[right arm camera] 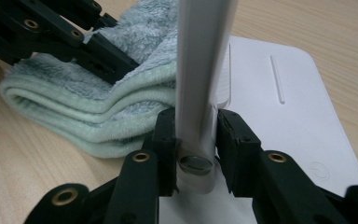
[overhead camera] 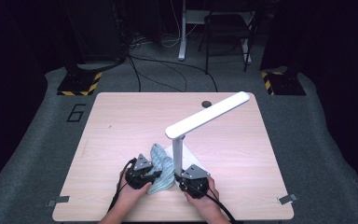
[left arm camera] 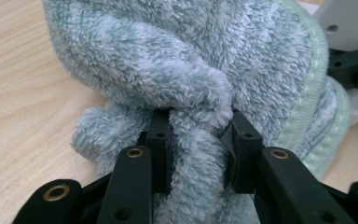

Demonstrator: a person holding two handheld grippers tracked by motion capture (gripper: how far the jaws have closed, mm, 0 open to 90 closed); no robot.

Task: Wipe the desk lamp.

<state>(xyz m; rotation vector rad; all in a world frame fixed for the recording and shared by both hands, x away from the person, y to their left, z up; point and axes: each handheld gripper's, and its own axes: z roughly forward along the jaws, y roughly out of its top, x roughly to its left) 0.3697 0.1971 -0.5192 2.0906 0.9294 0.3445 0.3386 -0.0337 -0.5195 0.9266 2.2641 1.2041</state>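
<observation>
obstacles: white lamp (overhead camera: 200,126) and towel (overhead camera: 162,169) by desk (overhead camera: 121,121) front edge, touching | free: left half, far-left corner, right edge

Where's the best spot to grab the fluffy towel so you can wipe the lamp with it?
Probably a bunched fold at the near edge of the towel, coming in low from the person's side. The pile is thick and soft there, so it fills the jaws; the left gripper already pinches such a fold. The lamp blocks the other side.

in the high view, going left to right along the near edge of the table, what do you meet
left gripper → towel → lamp's upright post → right gripper
</observation>
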